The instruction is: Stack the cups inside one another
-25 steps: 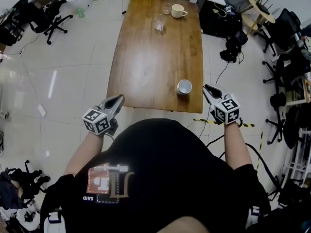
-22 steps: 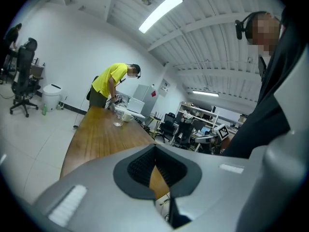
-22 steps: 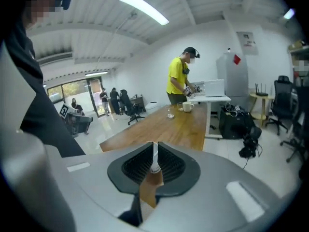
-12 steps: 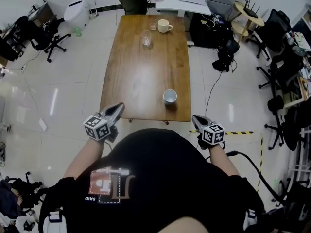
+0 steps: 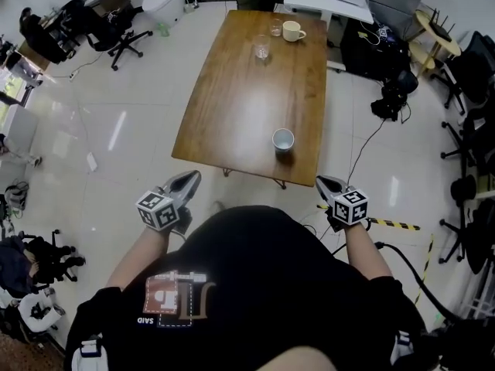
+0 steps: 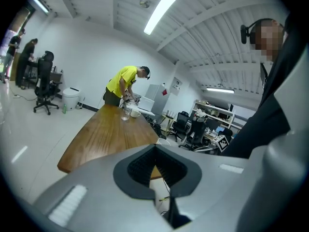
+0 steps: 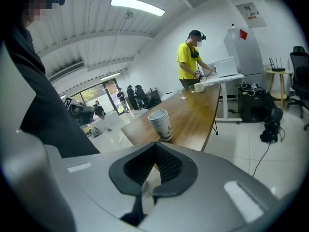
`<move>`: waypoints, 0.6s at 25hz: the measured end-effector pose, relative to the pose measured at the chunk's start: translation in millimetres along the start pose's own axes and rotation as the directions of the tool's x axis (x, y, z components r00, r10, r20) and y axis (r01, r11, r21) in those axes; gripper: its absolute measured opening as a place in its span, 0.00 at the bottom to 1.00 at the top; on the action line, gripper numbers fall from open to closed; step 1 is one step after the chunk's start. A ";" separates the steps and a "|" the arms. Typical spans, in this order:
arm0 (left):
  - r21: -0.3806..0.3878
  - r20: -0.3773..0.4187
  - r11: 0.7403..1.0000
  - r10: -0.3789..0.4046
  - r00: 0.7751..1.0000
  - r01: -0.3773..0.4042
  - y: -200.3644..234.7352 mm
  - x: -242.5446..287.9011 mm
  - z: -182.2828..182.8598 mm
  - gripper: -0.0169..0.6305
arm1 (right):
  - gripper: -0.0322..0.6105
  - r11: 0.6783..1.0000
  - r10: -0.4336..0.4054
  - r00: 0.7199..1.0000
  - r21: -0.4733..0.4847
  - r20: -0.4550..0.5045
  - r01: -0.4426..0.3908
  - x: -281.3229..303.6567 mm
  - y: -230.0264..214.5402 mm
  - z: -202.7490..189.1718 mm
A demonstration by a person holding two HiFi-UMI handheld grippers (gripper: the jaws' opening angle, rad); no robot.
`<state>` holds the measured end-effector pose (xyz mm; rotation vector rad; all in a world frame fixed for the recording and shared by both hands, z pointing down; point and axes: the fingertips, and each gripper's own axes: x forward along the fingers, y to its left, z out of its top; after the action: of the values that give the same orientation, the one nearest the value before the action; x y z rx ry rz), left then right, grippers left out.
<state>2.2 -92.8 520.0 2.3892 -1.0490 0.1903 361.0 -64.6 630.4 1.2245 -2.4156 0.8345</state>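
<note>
the right hand-held gripper (image 5: pixel 326 184) has drawn back from the stacked cups (image 5: pixel 283 139), which stand alone by the near edge of the desk (image 5: pixel 240 91). it and the left hand-held gripper (image 5: pixel 186 181) are both closed and empty, so the stacking looks finished.

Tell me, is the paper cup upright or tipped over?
Upright: the paper cup stands on its base on the table, rim up.
</note>
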 end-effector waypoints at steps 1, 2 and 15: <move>-0.003 -0.007 1.000 0.010 1.000 -0.010 -3.3 -6.6 -5.8 0.03 | 0.07 1.000 0.016 1.000 -0.006 -0.006 -0.016 4.6 2.5 0.1; -0.002 -0.015 1.000 0.019 1.000 -0.019 -6.1 -13.7 -11.4 0.03 | 0.07 0.999 0.032 0.999 -0.012 -0.013 -0.032 9.5 6.9 -1.1; 0.017 0.049 1.000 0.000 0.999 -0.001 53.6 -94.0 -11.9 0.03 | 0.07 1.000 0.023 0.999 -0.018 0.041 -0.023 68.3 100.3 26.2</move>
<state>-100.4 -56.3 521.3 2.4204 -1.0745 0.1419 239.5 -77.1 608.4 1.2215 -2.4690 0.8008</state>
